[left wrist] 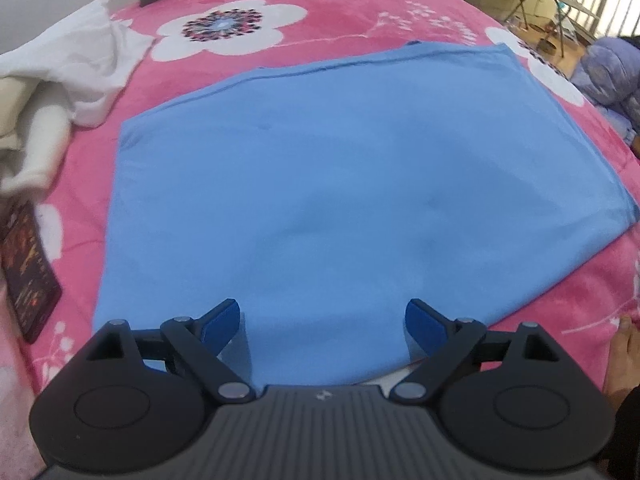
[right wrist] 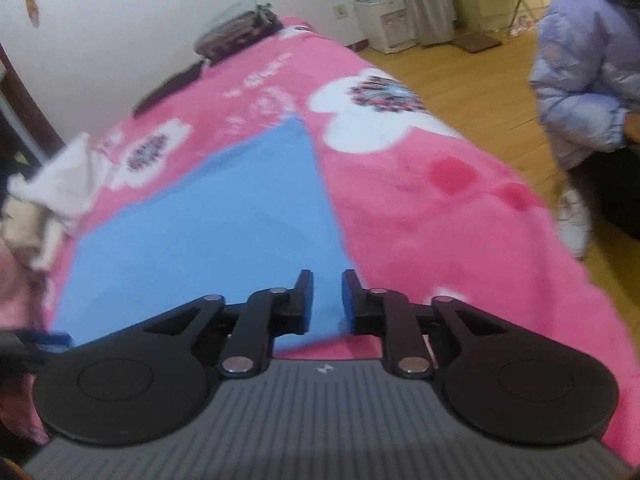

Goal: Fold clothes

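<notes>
We held the left gripper spread wide over the blue cloth, flat on the pink blanket; our right gripper stood slightly parted, gripping nothing.

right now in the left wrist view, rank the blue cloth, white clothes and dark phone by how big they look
1. blue cloth, fills most of the view
2. white clothes, at the left edge, partly cut off
3. dark phone, smallest, also cut off by the frame

The fisheye stretches things near the edges, so true sizes stay unsure.
</notes>
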Tool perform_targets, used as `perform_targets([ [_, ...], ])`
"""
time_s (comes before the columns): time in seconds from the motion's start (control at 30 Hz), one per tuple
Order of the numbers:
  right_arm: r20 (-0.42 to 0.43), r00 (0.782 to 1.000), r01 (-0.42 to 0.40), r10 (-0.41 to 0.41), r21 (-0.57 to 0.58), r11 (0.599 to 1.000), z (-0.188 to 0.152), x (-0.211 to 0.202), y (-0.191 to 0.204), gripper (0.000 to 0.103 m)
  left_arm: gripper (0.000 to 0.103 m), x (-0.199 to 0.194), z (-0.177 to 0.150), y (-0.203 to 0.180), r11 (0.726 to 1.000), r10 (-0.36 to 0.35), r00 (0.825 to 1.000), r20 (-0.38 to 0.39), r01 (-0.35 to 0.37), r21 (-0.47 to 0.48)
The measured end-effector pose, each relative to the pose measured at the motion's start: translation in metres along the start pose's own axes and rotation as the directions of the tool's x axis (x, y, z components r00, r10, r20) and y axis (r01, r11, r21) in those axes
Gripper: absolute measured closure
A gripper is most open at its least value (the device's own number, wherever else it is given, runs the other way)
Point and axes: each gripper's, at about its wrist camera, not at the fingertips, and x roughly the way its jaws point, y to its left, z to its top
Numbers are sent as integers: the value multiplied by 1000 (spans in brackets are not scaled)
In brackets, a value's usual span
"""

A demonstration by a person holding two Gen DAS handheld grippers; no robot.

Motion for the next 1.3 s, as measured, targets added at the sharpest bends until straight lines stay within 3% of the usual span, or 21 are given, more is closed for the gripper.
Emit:
perform_targets([
  [0.13,-7,995,-103,103,12,995,21,6,34,67,11,-10,2,12,997,14,1000,26,-12,-74],
  [0.17,-16,993,-121,121,4,993,28,7,43,56,11,-13,4,16,995,10,999,35,-6,-98],
  [0.23,-28,990,-138,138,-20,990,42,7,64,49,8,-19,7,21,990,3,998,55,4,-140],
  [0.33,-32,990,-137,135,-68,988,60,5,91,39,5,-26,11,24,983,-3,995,95,20,-180],
  [0.4,-12,993,-115,115,-80,990,64,2,104,22,3,-28,11,21,985,-18,993,113,37,-168],
  [0.47,2,996,-85,85,-83,993,59,1,113,16,2,-28,11,18,987,-36,992,124,55,-152],
  [0.63,-50,999,11,-19,-149,989,38,15,126,16,2,-19,9,10,989,-77,990,115,90,-118],
  [0.83,-100,992,61,-82,-199,978,25,32,134,15,2,-3,12,7,987,-102,988,118,116,-116],
  [0.97,-132,982,105,-138,-230,968,21,46,137,15,2,17,11,9,982,-114,991,63,123,-143],
  [1.3,-177,970,118,-167,-260,958,15,57,143,15,0,38,6,7,991,-53,998,-16,51,-122],
])
